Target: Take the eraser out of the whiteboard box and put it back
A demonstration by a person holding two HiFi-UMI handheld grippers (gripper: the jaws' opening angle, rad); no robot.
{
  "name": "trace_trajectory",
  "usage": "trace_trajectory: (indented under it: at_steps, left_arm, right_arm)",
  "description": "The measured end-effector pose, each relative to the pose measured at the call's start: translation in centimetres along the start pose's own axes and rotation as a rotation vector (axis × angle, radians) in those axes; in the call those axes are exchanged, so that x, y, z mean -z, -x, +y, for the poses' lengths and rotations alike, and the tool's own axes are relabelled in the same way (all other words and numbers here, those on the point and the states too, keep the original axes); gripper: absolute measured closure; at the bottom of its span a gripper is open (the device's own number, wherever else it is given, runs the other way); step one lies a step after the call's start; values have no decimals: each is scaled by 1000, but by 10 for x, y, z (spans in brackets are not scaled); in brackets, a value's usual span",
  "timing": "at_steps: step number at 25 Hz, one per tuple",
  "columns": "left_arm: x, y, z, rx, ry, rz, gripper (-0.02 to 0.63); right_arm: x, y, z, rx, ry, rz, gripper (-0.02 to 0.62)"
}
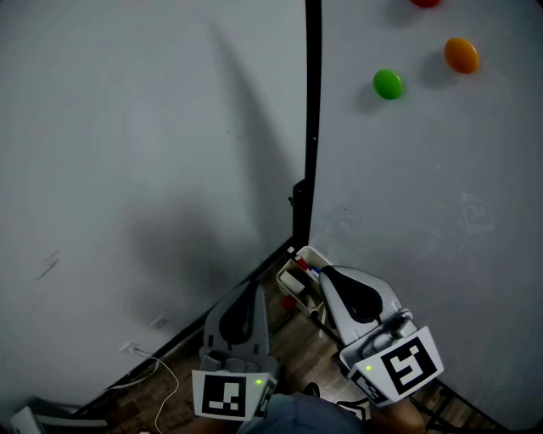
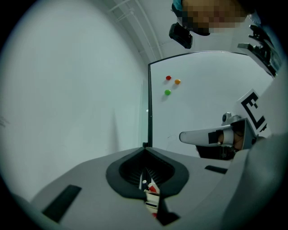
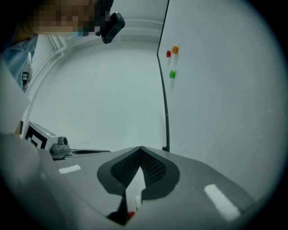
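The whiteboard box [image 1: 287,273] is a small white tray at the foot of the whiteboard [image 1: 424,186], with red and dark items in it; I cannot pick out the eraser. My right gripper [image 1: 327,273] hovers just right of the box, jaws closed together and nothing between them [image 3: 141,148]. My left gripper [image 1: 252,290] hangs to the box's left, also shut and empty [image 2: 145,150]. Through the slit under its jaws I glimpse the box's contents [image 2: 150,193], red and white. The right gripper [image 2: 189,136] shows at the right of the left gripper view.
The whiteboard's black frame edge [image 1: 311,127] runs down to the box. Green [image 1: 388,84], orange [image 1: 461,54] and red [image 1: 424,2] magnets stick high on the board. A bare wall [image 1: 127,169] fills the left. A white cable [image 1: 161,381] lies on the wooden floor.
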State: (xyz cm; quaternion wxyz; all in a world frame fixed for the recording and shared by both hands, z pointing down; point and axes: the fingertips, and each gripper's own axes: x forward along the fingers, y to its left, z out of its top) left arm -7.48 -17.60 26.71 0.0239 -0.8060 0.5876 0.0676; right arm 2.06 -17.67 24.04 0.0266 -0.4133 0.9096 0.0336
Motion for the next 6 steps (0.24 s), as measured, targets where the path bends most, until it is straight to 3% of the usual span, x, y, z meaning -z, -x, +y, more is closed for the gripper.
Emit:
trace_trajectory:
  at_steps: [6]
  left_arm:
    - [0, 2, 0, 1, -1, -2, 600]
  right_arm:
    - [2, 0, 1, -1, 0, 6, 595]
